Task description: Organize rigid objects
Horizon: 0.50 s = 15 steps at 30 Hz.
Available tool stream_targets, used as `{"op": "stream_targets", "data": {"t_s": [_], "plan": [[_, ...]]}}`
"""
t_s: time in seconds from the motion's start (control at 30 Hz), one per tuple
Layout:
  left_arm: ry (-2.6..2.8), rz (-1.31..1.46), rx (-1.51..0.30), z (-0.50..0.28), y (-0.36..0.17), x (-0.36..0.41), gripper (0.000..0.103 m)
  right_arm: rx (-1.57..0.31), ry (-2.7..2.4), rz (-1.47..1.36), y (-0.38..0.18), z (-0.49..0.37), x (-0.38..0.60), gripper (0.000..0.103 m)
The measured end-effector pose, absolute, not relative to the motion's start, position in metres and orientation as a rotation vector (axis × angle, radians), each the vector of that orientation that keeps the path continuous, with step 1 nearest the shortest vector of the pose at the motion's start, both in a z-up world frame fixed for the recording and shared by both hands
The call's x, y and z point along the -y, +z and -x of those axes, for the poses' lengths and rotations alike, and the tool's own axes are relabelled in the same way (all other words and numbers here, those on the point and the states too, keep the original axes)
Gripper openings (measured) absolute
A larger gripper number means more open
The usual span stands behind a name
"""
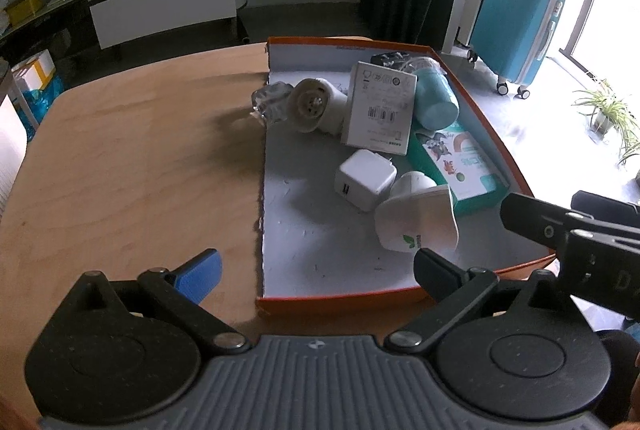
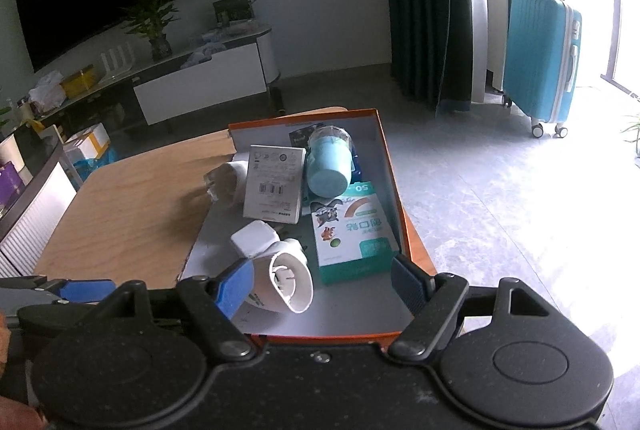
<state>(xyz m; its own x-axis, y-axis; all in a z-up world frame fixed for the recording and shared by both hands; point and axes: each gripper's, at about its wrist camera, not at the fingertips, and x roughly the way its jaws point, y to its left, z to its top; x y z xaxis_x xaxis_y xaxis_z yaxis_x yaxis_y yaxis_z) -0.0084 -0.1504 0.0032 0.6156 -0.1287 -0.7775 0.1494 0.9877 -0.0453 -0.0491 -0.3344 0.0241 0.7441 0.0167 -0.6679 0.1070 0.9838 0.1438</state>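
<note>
Left gripper (image 1: 316, 276): I hold it spread wide and empty, over the box's near left corner
Right gripper (image 2: 322, 280): also spread, nothing pinched; its blue finger (image 2: 234, 288) sits just beside the white cup (image 2: 286, 280), whether touching I cannot tell
Box (image 1: 340, 296): orange-rimmed, on the table (image 1: 132, 170) at its right edge
White cup: on its side near the box's front edge, open mouth toward my right camera
White charger (image 1: 366, 184): just behind the cup, touching it
Teal carton (image 2: 354, 234): flat along the right wall
White carton (image 1: 380, 110): leaning mid-box, teal cup (image 1: 436, 102) beside it
Step, as I judge it: take the white cup
How I'd do it: straddle the cup's body, close gently, lift clear of the charger
</note>
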Motion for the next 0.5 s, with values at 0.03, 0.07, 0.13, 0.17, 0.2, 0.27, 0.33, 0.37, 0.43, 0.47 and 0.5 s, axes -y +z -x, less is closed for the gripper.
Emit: {"op": "stream_targets", "data": {"t_s": [0.03, 0.07, 0.13, 0.17, 0.2, 0.27, 0.33, 0.37, 0.43, 0.47, 0.5], "plan": [[-0.161, -0.022, -0.894, 0.0093, 0.0028, 0.1499, 0.103, -0.731, -0.048, -0.177, 0.0240, 0.0497, 0.3340, 0.089], [-0.162, -0.020, -0.896, 0.0095, 0.0025, 0.1498, 0.103, -0.731, -0.047, -0.177, 0.0240, 0.0500, 0.3334, 0.089], [-0.161, -0.017, -0.894, 0.0116, 0.0019, 0.1493, 0.103, -0.729, -0.046, -0.178, 0.0239, 0.0517, 0.3334, 0.089], [-0.161, -0.016, -0.891, 0.0118, 0.0022, 0.1492, 0.103, -0.729, -0.045, -0.179, 0.0239, 0.0517, 0.3331, 0.090], [-0.161, -0.015, -0.888, 0.0127, 0.0020, 0.1490, 0.103, -0.730, -0.045, -0.182, 0.0237, 0.0528, 0.3330, 0.090], [-0.153, -0.011, -0.886, 0.0145, 0.0017, 0.1488, 0.103, -0.727, -0.044, -0.185, 0.0238, 0.0552, 0.3329, 0.090], [-0.154, 0.005, -0.885, 0.0159, 0.0014, 0.1474, 0.103, -0.724, -0.041, -0.191, 0.0247, 0.0567, 0.3333, 0.090], [-0.153, 0.013, -0.886, 0.0165, 0.0013, 0.1465, 0.103, -0.722, -0.042, -0.189, 0.0251, 0.0572, 0.3330, 0.090], [-0.148, 0.019, -0.884, 0.0177, 0.0018, 0.1452, 0.103, -0.721, -0.043, -0.185, 0.0253, 0.0580, 0.3340, 0.090], [-0.140, 0.017, -0.879, 0.0179, 0.0025, 0.1448, 0.103, -0.722, -0.041, -0.187, 0.0253, 0.0580, 0.3338, 0.090], [-0.131, 0.016, -0.876, 0.0185, 0.0027, 0.1442, 0.103, -0.722, -0.041, -0.186, 0.0254, 0.0582, 0.3338, 0.090]]}}
